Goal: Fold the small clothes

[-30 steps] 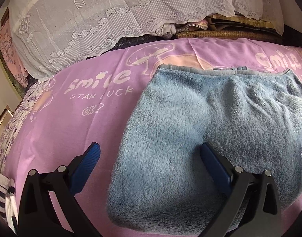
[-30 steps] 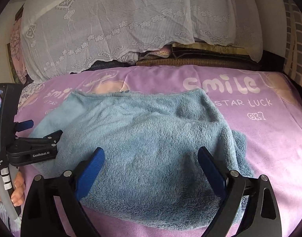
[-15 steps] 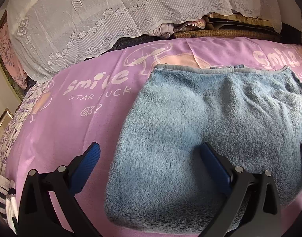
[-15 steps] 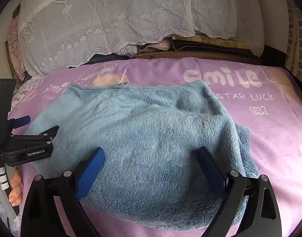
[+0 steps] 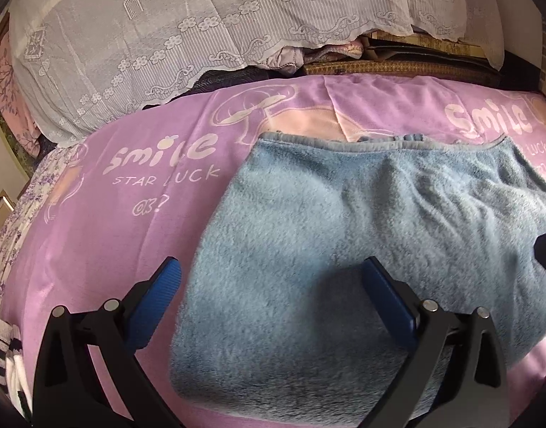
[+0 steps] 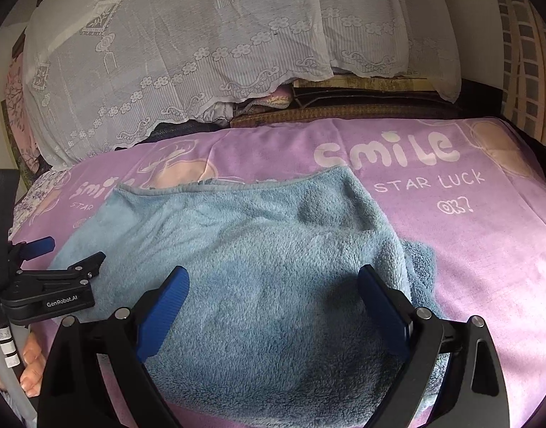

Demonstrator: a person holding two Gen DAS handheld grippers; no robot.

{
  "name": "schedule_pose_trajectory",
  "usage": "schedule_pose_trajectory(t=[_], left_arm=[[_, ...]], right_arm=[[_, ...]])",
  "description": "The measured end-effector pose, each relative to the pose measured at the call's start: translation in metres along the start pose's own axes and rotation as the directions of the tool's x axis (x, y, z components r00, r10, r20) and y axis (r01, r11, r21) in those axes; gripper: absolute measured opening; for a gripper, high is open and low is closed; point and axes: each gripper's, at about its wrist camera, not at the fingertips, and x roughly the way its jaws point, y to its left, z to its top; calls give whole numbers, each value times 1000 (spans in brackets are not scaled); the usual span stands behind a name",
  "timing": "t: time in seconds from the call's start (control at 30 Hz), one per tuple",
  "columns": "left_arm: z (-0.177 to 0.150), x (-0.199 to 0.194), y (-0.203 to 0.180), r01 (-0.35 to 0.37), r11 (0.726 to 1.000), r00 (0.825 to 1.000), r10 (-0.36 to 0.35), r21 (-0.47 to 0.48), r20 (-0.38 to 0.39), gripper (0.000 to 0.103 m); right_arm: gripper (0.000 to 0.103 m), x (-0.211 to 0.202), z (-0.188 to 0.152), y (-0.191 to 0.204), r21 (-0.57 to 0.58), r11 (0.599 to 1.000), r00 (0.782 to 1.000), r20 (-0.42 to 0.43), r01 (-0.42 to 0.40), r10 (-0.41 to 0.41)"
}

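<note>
A fuzzy light-blue garment (image 5: 344, 249) lies spread on the purple "smile" blanket (image 5: 137, 192); it also shows in the right wrist view (image 6: 258, 267). Its hemmed edge lies at the far side, and a darker layer pokes out at its right edge (image 6: 421, 267). My left gripper (image 5: 273, 285) is open and empty over the garment's near left edge. My right gripper (image 6: 273, 289) is open and empty over the garment's near right part. The left gripper also shows in the right wrist view (image 6: 62, 255), held by a hand at the garment's left side.
A white lace cover (image 6: 201, 53) drapes over a pile at the far edge of the blanket (image 6: 451, 249), with folded fabrics and a woven mat (image 6: 344, 110) under it. A striped cloth (image 5: 1, 342) lies at the near left.
Both grippers have drawn back and risen slightly, so more of the garment's near edge shows. The garment lies still. Both stay open.
</note>
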Motion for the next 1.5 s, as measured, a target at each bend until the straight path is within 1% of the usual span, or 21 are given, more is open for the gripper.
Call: schedule_pose_trajectory(t=[0.07,0.13,0.23,0.33,0.5,0.67,0.83,0.93,1.0,1.1,1.17,1.33,1.4,1.5], left_arm=[[4,6,-9,12,1000,1000,-12,3,-23,98],[2,17,-20,-14,1000,999,15,20,-45,99],[-2,17,-22,-37,999,999,38,22,-35,99],[-3,11,-19,-34,999,999,34,-4,-41,99],[-6,-6,-25,-65,998,998,65,3,-22,98],[-5,-29,-38,-18,1000,1000,18,-6,-2,98],[-2,-40,-56,1,1000,1000,-1,-5,-2,98],[-6,-40,-63,-15,1000,1000,15,-5,0,98],[-11,-32,-65,-26,1000,1000,26,3,-9,98],[-21,-13,-63,4,1000,999,-4,-8,-46,99],[-24,-10,-60,28,999,999,-29,-27,-42,99],[-25,-18,-56,37,999,999,-37,-31,-25,99],[-23,-26,-48,53,997,998,-54,-53,-16,99],[-17,-35,-35,48,993,999,-48,-105,6,99]], right_arm=[[96,9,-1,-4,12,1000,999,-42,5,-5],[96,12,0,-7,18,1000,999,-49,-3,4],[96,8,0,-9,29,999,999,-33,-16,17],[96,-1,2,-14,54,998,1000,2,-28,28],[96,-15,6,-31,123,991,999,37,-42,37],[96,-30,4,-51,209,977,998,62,-41,28],[96,-39,-4,-67,277,960,998,61,-42,26],[96,-43,-12,-75,319,946,998,54,-57,42],[96,-45,-19,-80,355,932,997,45,-73,61],[96,-48,-28,-87,403,910,995,32,-95,90],[96,-49,-36,-90,426,899,994,26,-106,106],[96,-51,-53,-98,482,868,991,7,-122,135],[96,-53,-58,-100,501,855,989,9,-133,149],[96,-55,-61,-100,513,846,987,18,-145,159]])
